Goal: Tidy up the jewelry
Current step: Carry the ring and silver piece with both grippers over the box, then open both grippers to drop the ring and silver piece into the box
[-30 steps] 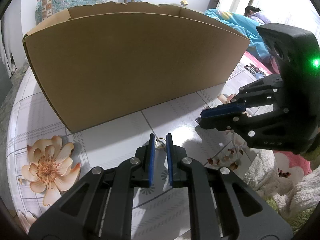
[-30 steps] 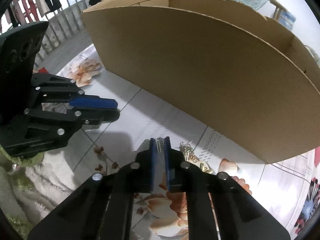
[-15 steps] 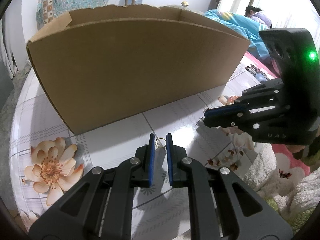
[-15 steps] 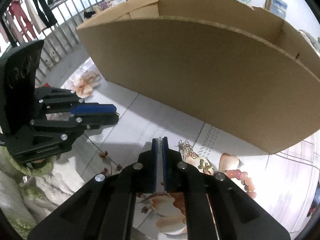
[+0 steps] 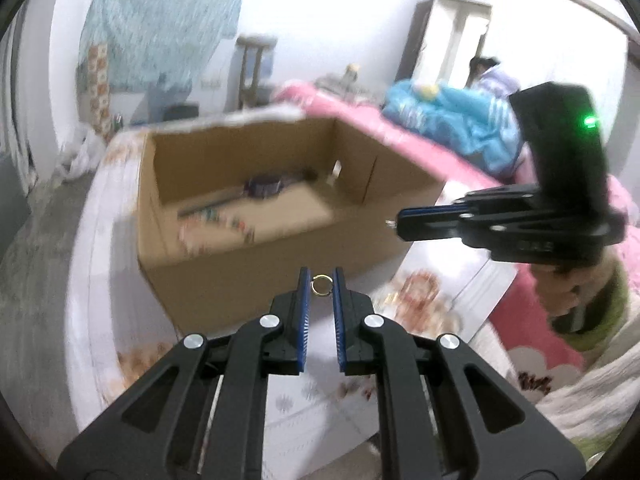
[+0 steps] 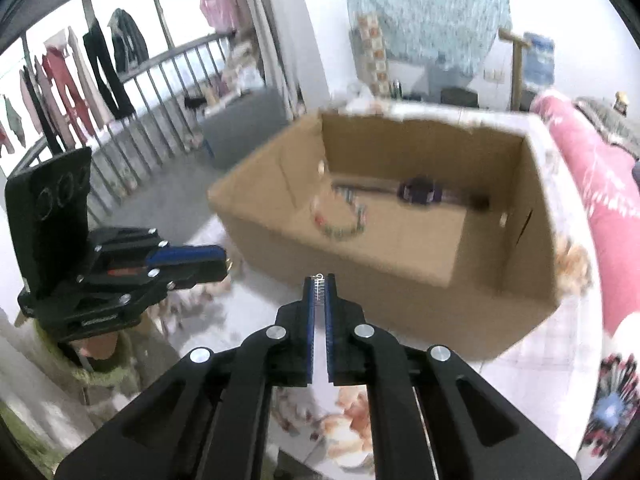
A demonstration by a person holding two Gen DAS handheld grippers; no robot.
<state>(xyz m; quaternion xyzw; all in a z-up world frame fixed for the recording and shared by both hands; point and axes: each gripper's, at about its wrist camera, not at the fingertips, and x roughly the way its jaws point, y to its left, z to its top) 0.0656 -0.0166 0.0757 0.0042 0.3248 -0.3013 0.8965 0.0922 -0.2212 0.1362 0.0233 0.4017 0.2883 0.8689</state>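
My left gripper [image 5: 321,280] is shut on a small gold ring [image 5: 321,284], held in the air in front of the near wall of an open cardboard box [image 5: 248,272]. My right gripper [image 6: 319,284] is shut on a small silver spring-like clasp [image 6: 319,290], also raised before the box [image 6: 400,296]. Inside the box lie a purple watch [image 6: 420,192] and a beaded bracelet [image 6: 340,216]; both also show in the left wrist view, the watch [image 5: 264,186] and the bracelet [image 5: 216,220]. Each gripper shows in the other's view, the right [image 5: 404,224] and the left [image 6: 218,262].
The box stands on a white table with flower prints [image 5: 420,300]. A pink bed [image 5: 400,128] with a blue blanket lies behind it, where a person sits. A railing with hanging clothes [image 6: 100,68] is at the left in the right wrist view.
Both grippers have risen well above the table with their pieces, so the inside of the box now shows. The views are blurred by motion.
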